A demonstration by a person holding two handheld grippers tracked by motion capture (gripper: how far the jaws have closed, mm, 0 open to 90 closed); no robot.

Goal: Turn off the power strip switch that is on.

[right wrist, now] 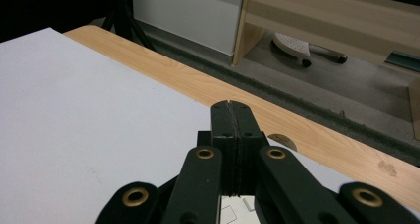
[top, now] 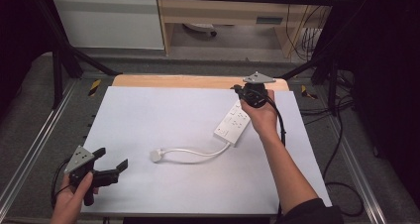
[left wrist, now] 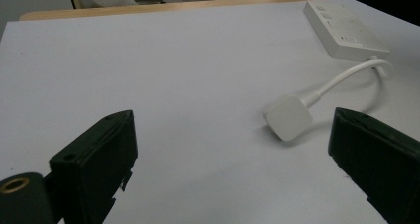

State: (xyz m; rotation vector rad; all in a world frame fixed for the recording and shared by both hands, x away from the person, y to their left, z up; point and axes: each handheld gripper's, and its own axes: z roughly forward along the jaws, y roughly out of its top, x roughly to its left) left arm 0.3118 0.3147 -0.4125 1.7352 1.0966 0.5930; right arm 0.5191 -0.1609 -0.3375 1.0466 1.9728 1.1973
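The white power strip (top: 233, 122) lay on the white sheet (top: 163, 115) covering the table, toward the right and far side, set at a slant with its socket face upward. Its white cable (top: 195, 153) ran from the near end in a curve toward the left and ended in the white plug (top: 157, 155), which rested flat near the middle of the sheet. The right gripper (top: 241, 91) was held by the right hand (top: 262, 116) directly over the far end of the power strip; in the right gripper view its two black jaws stood pressed together with nothing between them (right wrist: 231, 130), their tips pointing past the sheet's edge toward the wooden table edge (right wrist: 208, 85), and a corner of the strip showed just beneath them. Whether the jaws touched the strip could not be determined. The left gripper (top: 111, 162) was held by the left hand (top: 74, 196) at the near left corner of the sheet, well apart from the plug. In the left gripper view its jaws stood wide apart and empty (left wrist: 233, 159), aimed along the sheet, with the plug (left wrist: 288, 117) lying ahead between them and nearer the right-hand jaw
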